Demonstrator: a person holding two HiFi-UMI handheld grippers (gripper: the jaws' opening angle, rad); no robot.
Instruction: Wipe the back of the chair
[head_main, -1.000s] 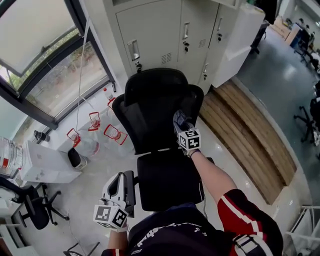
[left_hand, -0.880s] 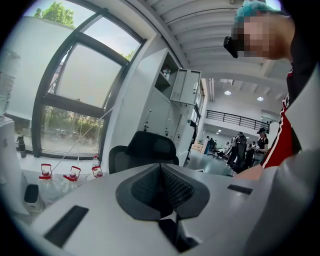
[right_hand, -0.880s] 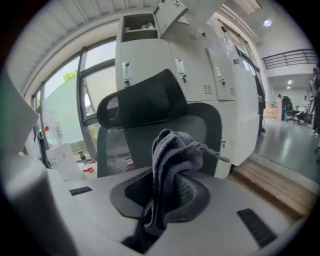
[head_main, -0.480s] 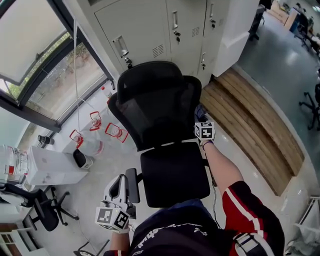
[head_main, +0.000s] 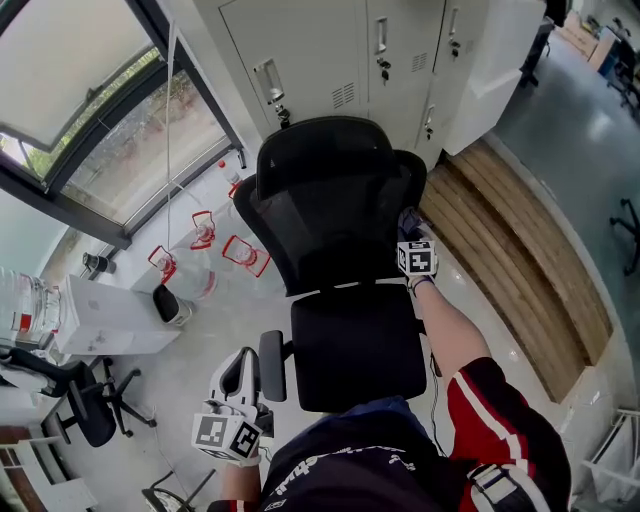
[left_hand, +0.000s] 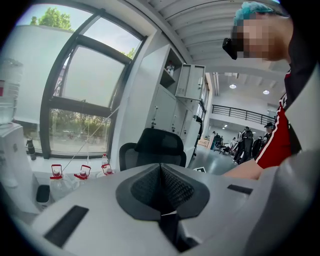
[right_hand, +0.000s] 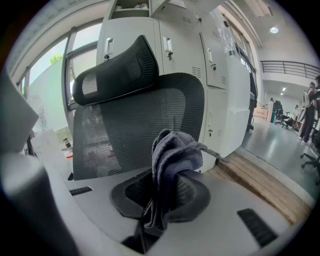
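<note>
Right gripper (right_hand: 165, 200): jaws clamped on a bunched grey cloth (right_hand: 172, 152), which stands up between them. It sits at the right edge of the office chair's mesh backrest (head_main: 335, 220), low down, just above the seat (head_main: 358, 345). Whether the cloth touches the mesh: cannot tell.

Left gripper (left_hand: 161, 187): jaws pressed together, nothing between them. It is held low beside the left armrest (head_main: 271, 365), so the chair is not braced.

Risks: a firm wipe may swivel or roll the chair toward the lockers (head_main: 330, 50). The wadded cloth may snag on the mesh and pull free.

Not visible: chair base under the seat; rear face of the backrest.
</note>
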